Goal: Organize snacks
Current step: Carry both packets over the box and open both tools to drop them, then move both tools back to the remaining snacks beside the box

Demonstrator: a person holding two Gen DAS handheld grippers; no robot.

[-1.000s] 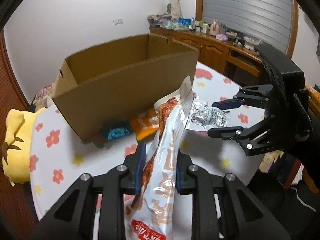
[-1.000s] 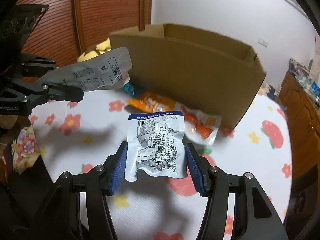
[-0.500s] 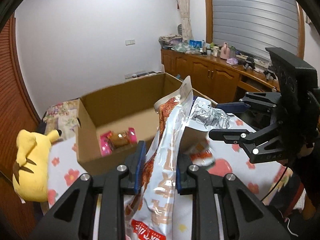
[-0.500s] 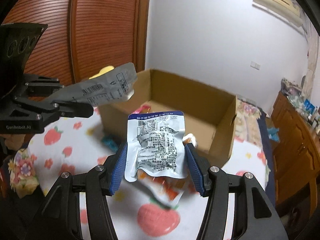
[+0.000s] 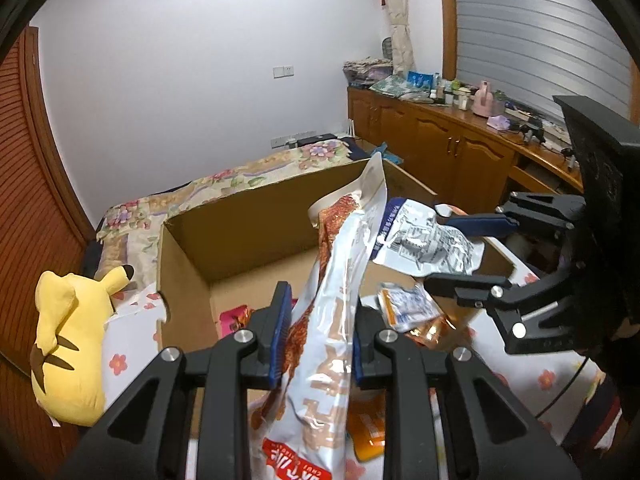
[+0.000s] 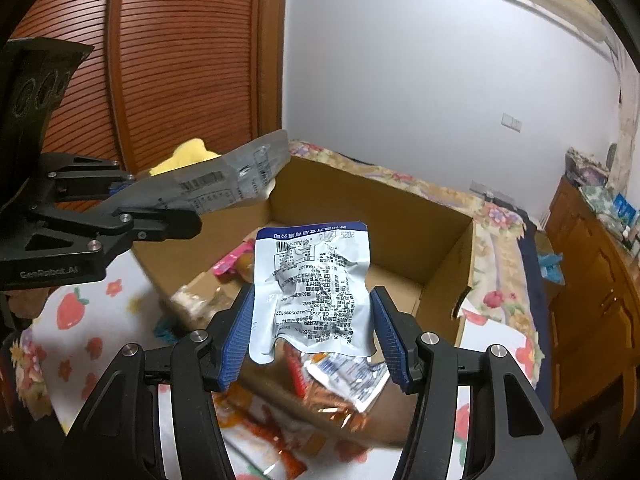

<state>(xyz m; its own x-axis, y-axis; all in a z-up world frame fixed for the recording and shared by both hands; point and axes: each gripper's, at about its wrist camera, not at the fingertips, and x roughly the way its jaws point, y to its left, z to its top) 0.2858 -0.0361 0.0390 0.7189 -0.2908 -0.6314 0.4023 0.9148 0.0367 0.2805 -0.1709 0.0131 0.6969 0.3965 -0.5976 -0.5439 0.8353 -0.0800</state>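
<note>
My left gripper (image 5: 316, 332) is shut on a tall silver and orange snack bag (image 5: 336, 320), held upright above the near edge of an open cardboard box (image 5: 248, 232). My right gripper (image 6: 312, 328) is shut on a silver and blue foil packet (image 6: 312, 288), held above the box's near wall (image 6: 464, 280). Each gripper shows in the other's view: the right one (image 5: 464, 248) with its packet (image 5: 424, 240), the left one (image 6: 160, 204) with its bag (image 6: 224, 184). A pink snack pack (image 6: 232, 260) lies inside the box.
Orange snack packs (image 6: 332, 376) lie on the strawberry-print tablecloth (image 6: 72, 312) by the box. A yellow plush toy (image 5: 68, 336) sits left of the box. A wooden cabinet (image 5: 452, 152) stands at the right, a slatted door (image 6: 180, 64) behind.
Both grippers rose with their packets and moved over the box. The box's inside, with the pink pack, now shows from above.
</note>
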